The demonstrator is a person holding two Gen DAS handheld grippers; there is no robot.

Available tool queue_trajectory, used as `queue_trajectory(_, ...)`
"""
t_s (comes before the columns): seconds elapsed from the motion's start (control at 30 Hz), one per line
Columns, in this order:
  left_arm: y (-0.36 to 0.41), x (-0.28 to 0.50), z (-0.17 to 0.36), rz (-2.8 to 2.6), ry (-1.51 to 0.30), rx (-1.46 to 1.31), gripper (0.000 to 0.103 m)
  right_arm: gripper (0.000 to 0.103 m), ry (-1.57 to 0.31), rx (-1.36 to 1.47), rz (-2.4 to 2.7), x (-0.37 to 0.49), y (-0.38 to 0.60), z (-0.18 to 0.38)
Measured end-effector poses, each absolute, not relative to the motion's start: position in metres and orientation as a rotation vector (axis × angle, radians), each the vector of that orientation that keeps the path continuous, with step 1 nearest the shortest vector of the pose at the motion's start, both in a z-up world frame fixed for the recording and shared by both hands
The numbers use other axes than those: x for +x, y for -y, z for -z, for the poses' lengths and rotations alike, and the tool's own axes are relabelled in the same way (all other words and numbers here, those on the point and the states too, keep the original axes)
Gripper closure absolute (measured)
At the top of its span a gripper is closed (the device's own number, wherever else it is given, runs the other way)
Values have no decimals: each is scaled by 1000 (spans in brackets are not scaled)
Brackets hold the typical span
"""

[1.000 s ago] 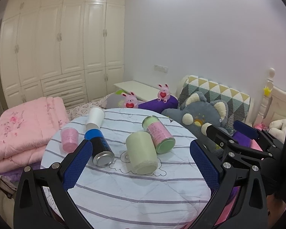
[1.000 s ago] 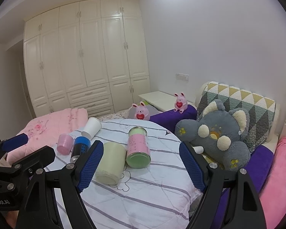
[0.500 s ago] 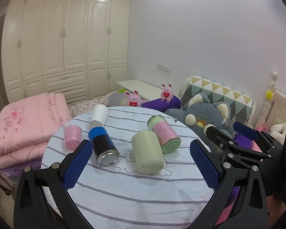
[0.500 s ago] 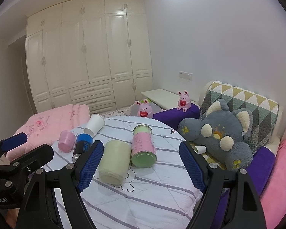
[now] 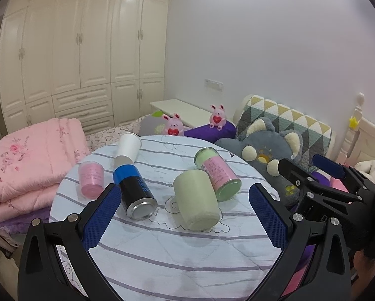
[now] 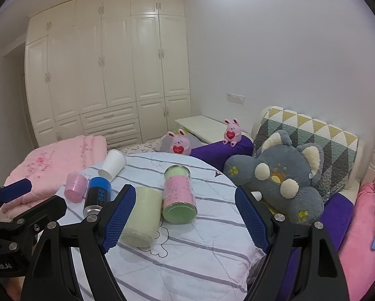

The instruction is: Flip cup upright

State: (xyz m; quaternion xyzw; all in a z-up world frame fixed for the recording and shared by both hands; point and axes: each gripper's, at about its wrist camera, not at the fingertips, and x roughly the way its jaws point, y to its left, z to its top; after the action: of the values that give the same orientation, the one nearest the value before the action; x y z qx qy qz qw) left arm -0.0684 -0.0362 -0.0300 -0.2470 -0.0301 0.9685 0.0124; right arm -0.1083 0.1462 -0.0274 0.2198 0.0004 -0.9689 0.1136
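Several cups lie on their sides on a round table with a striped cloth [image 5: 187,258]: a pale green cup [image 5: 196,207], a pink-and-green cup [image 5: 218,173], a black-and-blue can-like cup [image 5: 134,192], a white paper cup [image 5: 127,148]. A small pink cup [image 5: 91,179] sits mouth down. The right wrist view shows them too: pale green cup [image 6: 141,217], pink-and-green cup [image 6: 179,198]. My left gripper [image 5: 184,215] is open and empty, above the table's near side. My right gripper [image 6: 184,219] is open and empty, to the right.
A folded pink quilt [image 5: 29,165] lies left of the table. A grey plush toy [image 6: 277,178], purple cushions [image 6: 225,149] and two pink bunny toys [image 5: 174,128] sit behind and to the right. White wardrobes [image 5: 82,57] line the back wall.
Both grippers have drifted slightly; the view has shifted a little so the table appears nearer and further right. The cups have not moved. Both grippers stay open.
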Motion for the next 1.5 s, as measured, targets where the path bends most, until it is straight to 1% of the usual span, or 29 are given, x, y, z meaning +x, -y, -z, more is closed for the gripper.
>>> queue_trajectory(0.33, 43, -76, 33, -3010, 140, -799, 0, 20, -24, 666, 2835, -115, -138, 30)
queue_trajectory(0.57, 42, -89, 47, -2973, 178, -893, 0, 20, -19, 710, 2843, -124, -144, 39)
queue_trajectory(0.9, 17, -127, 78, -2914, 84, -1111, 0, 20, 26, 804, 2860, -148, -164, 57)
queue_trajectory(1.13, 5, -161, 111, -2837, 77, -1303, 0, 20, 58, 880, 2825, -170, -172, 76)
queue_trajectory(1.27, -4, -181, 133, -2796, 30, -1428, 0, 20, 62, 932, 2789, -183, -170, 89)
queue_trajectory(1.5, -15, -204, 154, -2748, -39, -1550, 0, 20, 107, 982, 2764, -199, -176, 102)
